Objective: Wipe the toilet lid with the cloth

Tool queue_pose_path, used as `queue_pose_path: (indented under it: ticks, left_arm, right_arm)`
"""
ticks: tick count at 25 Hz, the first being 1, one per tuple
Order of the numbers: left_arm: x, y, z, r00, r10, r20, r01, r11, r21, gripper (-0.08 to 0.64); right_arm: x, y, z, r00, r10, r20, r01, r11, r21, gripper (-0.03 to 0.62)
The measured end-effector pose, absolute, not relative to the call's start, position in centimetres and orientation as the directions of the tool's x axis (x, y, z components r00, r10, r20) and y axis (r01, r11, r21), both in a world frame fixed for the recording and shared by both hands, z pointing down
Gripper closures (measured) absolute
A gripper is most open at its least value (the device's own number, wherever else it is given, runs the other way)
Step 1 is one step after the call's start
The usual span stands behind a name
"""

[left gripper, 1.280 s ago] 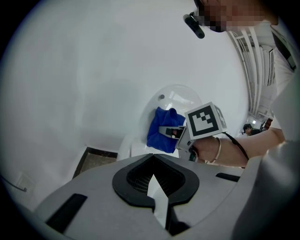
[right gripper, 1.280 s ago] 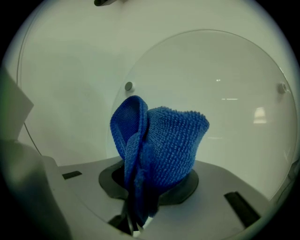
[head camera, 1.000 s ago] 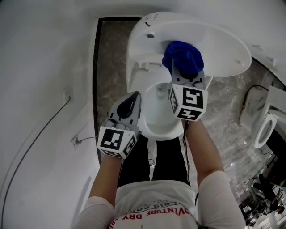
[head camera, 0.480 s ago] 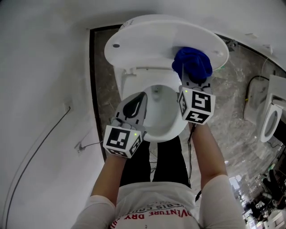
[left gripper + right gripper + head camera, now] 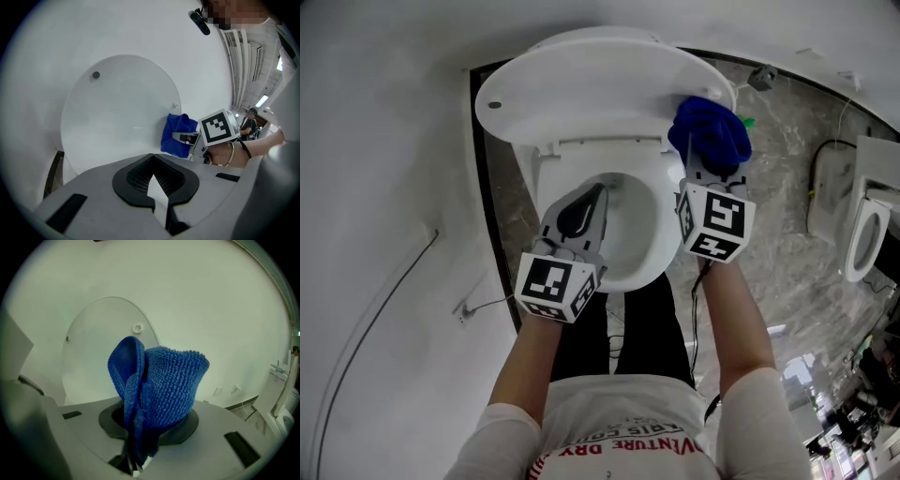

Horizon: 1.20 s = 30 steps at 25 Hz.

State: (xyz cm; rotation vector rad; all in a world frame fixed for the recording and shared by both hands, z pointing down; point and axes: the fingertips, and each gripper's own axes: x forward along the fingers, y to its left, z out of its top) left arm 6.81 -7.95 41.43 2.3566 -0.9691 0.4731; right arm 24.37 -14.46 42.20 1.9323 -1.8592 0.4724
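Observation:
The white toilet lid (image 5: pixel 600 84) stands raised above the open bowl (image 5: pixel 628 234). A bunched blue cloth (image 5: pixel 710 131) is clamped in my right gripper (image 5: pixel 705 161), which holds it at the lid's right edge. In the right gripper view the cloth (image 5: pixel 159 380) rises from the shut jaws, with the lid (image 5: pixel 98 348) behind it to the left. My left gripper (image 5: pixel 578 214) hovers over the bowl's left side, jaws shut on nothing. The left gripper view shows the lid (image 5: pixel 117 108), the cloth (image 5: pixel 174 133) and the right gripper (image 5: pixel 190 138) low at its right rim.
A white wall with a thin cable (image 5: pixel 384 309) and a socket (image 5: pixel 467 306) runs along the left. Grey marble floor (image 5: pixel 787 281) lies to the right, with another white fixture (image 5: pixel 862 244) at the far right edge. The person's black-trousered legs stand in front of the bowl.
The right gripper has carried the blue cloth from the middle of the lid across to its right edge. The left gripper has stayed shut over the bowl.

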Motion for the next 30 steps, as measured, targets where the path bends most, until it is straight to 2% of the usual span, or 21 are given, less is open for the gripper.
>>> queue_pose_path:
  ticks: [6, 11, 15, 24, 30]
  left_arm:
    - [8.2, -7.4, 41.4, 0.698, -0.513, 0.499, -0.705, -0.615, 0.354, 0.554]
    - [6.3, -7.1, 42.1, 0.691, -0.512, 0.511, -0.713, -0.601, 0.362, 0.554]
    - [3.1, -7.4, 42.6, 0.665, -0.535, 0.521, -0.738, -0.576, 0.351, 0.554]
    - [-6.7, -7.5, 44.6, 0.548, -0.611, 0.571, -0.835, -0.44, 0.331, 0.554]
    - [-11.5, -6.5, 46.2, 0.488, -0.635, 0.599, -0.872, -0.374, 0.314, 0.554]
  right_arm:
    - [26.8, -12.4, 42.3, 0.108, -0.847, 0.521, -0.994, -0.076, 0.083, 0.499]
    - [25.2, -10.8, 42.6, 0.113, -0.848, 0.518, -0.993, -0.08, 0.086, 0.499]
    - [19.9, -10.9, 43.9, 0.025, -0.846, 0.533, -0.998, 0.009, 0.061, 0.499]
    - [2.7, -12.6, 47.4, -0.293, -0.78, 0.553, -0.945, 0.324, -0.044, 0.499]
    - [-3.9, -13.7, 50.6, -0.387, -0.712, 0.586, -0.902, 0.424, -0.081, 0.499]
